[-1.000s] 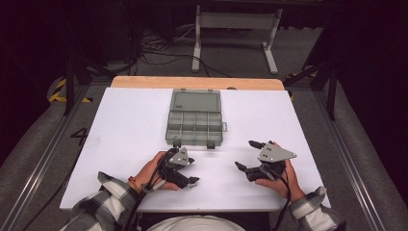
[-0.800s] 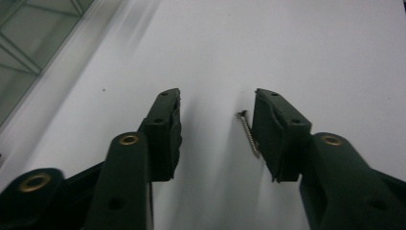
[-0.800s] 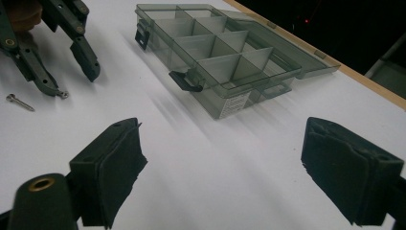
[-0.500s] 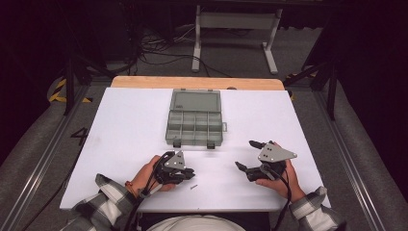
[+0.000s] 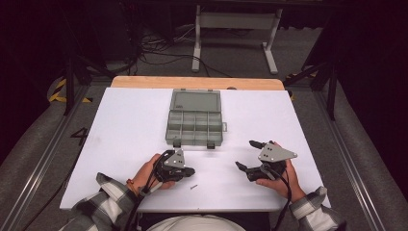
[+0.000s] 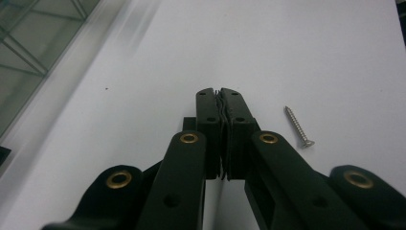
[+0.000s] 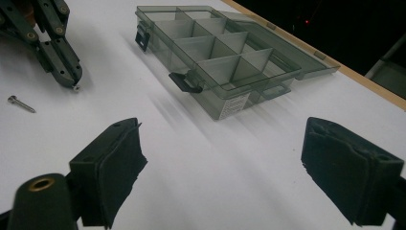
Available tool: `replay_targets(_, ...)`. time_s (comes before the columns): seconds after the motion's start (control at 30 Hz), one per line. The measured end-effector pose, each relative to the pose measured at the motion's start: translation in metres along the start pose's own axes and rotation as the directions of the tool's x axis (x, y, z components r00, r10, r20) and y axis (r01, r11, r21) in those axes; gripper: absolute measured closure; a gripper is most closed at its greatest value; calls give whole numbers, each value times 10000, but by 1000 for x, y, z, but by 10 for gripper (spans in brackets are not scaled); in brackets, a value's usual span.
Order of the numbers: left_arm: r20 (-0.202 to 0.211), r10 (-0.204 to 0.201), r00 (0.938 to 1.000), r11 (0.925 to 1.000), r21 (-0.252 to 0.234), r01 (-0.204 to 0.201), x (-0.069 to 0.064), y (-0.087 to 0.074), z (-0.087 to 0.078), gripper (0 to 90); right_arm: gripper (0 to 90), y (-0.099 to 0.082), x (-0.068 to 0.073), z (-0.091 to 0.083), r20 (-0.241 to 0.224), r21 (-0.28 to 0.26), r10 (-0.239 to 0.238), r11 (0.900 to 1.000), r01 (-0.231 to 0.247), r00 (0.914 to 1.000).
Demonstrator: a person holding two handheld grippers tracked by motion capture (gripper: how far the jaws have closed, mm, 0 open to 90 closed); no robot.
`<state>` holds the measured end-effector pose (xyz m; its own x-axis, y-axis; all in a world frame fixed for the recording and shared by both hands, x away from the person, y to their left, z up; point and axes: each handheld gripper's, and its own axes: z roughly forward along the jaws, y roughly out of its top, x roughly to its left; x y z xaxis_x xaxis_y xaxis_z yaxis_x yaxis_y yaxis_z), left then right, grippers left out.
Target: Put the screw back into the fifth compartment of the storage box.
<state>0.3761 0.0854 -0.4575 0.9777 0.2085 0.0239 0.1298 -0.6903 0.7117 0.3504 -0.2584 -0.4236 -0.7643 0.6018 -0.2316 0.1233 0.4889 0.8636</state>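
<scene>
The screw [image 6: 298,126] lay flat on the white table [image 5: 125,125], just beside the left tool [image 6: 222,96] and near the open box [image 5: 195,118]. It looked light, stiff and slick, likely to roll or skid; the best hold was probably across the shank near the head.

The left tool's jaws had just been closing and now met with nothing between them, the screw left outside. A second earlier they stood open. The right tool [image 5: 251,155] hung wide open and empty, in the same spot as before.
</scene>
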Motion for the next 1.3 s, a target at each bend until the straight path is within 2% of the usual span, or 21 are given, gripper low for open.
replay_targets(0.33, -668, 66, 9977, 9993, -353, -90, 10, 3, -15, 880, 142, 0, 1, 0, -2, 22, -40, 10000, 40, 10000)
replay_targets(0.47, -994, -75, 9950, 9980, -636, 12, 16, 5, -23, 880, 142, 0, 0, 0, 48, 9, -21, 10000, 21, 10000)
replay_targets(0.63, -1301, 130, 9914, 9973, -705, -224, 19, 11, -30, 880, 142, 0, -1, 0, 57, -8, -10, 10000, 10, 10000)
replay_targets(0.77, -1517, 106, 9884, 9958, -883, -242, 24, 15, -37, 880, 142, 0, -1, 0, 83, -6, -13, 10000, 13, 10000)
replay_targets(0.87, -1642, 43, 9864, 9948, -1000, -210, 30, 17, -43, 880, 142, 0, -1, 0, 68, -12, -4, 10000, 4, 10000)
replay_targets(1.0, -1949, -105, 9808, 9944, -1055, -104, 41, 17, -50, 880, 142, 0, -1, 1, 86, 31, -10, 10000, 10, 10000)
replay_targets(1.13, -2106, -354, 9769, 9925, -1222, 96, 50, 17, -55, 880, 142, -1, -1, 1, 110, 64, -42, 10000, 42, 9999)
replay_targets(1.17, -2229, -444, 9738, 9920, -1250, 167, 55, 18, -56, 880, 142, -1, -1, 1, 109, 70, -52, 10000, 51, 9999)
replay_targets(1.3, -2284, -487, 9724, 9919, -1254, 202, 62, 18, -56, 880, 142, -1, -1, 1, 113, 72, -54, 10000, 53, 9999)
